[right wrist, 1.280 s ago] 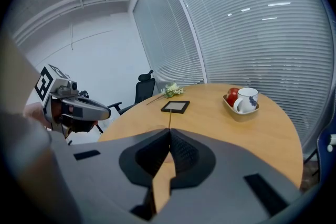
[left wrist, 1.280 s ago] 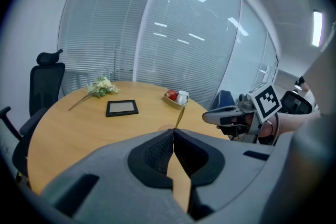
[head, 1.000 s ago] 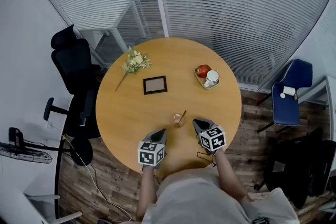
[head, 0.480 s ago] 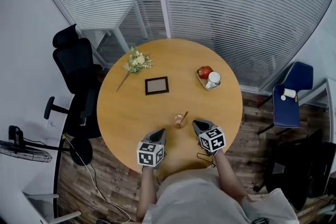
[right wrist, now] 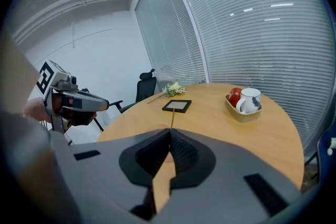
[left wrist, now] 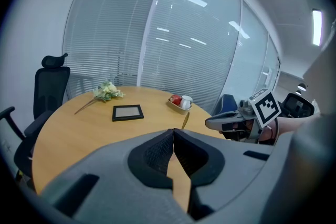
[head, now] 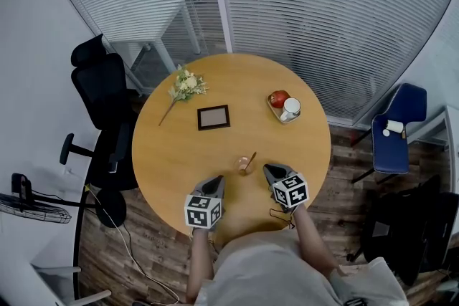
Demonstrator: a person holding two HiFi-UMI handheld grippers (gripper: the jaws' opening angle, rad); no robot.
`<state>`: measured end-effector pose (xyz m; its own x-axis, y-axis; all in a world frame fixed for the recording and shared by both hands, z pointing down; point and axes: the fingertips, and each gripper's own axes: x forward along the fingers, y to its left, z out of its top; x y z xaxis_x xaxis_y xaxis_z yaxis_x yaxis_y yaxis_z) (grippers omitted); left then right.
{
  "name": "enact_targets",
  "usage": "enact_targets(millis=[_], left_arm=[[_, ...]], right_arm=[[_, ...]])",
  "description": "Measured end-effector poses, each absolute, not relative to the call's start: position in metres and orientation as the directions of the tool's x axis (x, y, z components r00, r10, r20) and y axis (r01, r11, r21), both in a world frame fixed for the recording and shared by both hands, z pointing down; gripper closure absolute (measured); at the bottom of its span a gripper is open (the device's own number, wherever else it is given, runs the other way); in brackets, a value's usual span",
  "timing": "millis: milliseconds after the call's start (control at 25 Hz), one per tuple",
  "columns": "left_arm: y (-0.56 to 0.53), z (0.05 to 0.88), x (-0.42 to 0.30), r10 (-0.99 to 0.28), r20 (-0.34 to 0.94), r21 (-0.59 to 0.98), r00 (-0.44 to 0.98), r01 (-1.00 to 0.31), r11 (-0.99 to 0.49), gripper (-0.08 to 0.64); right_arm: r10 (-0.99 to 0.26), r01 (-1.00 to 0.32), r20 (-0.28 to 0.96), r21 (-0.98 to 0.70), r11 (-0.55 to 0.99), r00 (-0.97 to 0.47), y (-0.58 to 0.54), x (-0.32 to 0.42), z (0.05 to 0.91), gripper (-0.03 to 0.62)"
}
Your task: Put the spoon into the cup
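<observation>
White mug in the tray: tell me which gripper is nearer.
Right. The right gripper sits nearly in line with the white mug, on the person's side of it; the left gripper lies by the same near edge, farther off to the left.

Wearing a light grey top (head: 265, 272), loose over the torso. Showing the same build on the left tool (head: 217, 181) and the right tool (head: 267, 168): a smooth mid-grey moulded shell tapering to a blunt point, with black ribbed pads (left wrist: 157, 153) lining the inner faces. Carrying behind each shell a white cube (head: 203, 211) printed with black square markers. Trailing what looks like a thin dark cable (head: 280, 214) beside the right tool's cube
</observation>
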<state>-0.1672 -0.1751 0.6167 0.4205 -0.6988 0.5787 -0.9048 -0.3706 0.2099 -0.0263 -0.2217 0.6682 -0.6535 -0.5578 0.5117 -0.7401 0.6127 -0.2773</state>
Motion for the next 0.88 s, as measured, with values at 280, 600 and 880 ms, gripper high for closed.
enact_targets(millis=[280, 600, 880], left_arm=[[-0.176, 0.615, -0.172, -0.704, 0.576, 0.208, 0.417, -0.907, -0.367, 0.551], [-0.175, 0.617, -0.172, -0.7, 0.58, 0.212, 0.417, -0.907, -0.365, 0.551], [-0.173, 0.617, -0.179, -0.704, 0.58, 0.213, 0.411, -0.91, -0.356, 0.551]], right_arm=[[-0.557, -0.734, 0.508, -0.263, 0.626, -0.657, -0.224, -0.031, 0.666, 0.594], [-0.561, -0.736, 0.505, -0.264, 0.624, -0.656, -0.224, -0.031, 0.666, 0.594], [-0.563, -0.735, 0.499, -0.267, 0.623, -0.659, -0.226, -0.035, 0.663, 0.594]])
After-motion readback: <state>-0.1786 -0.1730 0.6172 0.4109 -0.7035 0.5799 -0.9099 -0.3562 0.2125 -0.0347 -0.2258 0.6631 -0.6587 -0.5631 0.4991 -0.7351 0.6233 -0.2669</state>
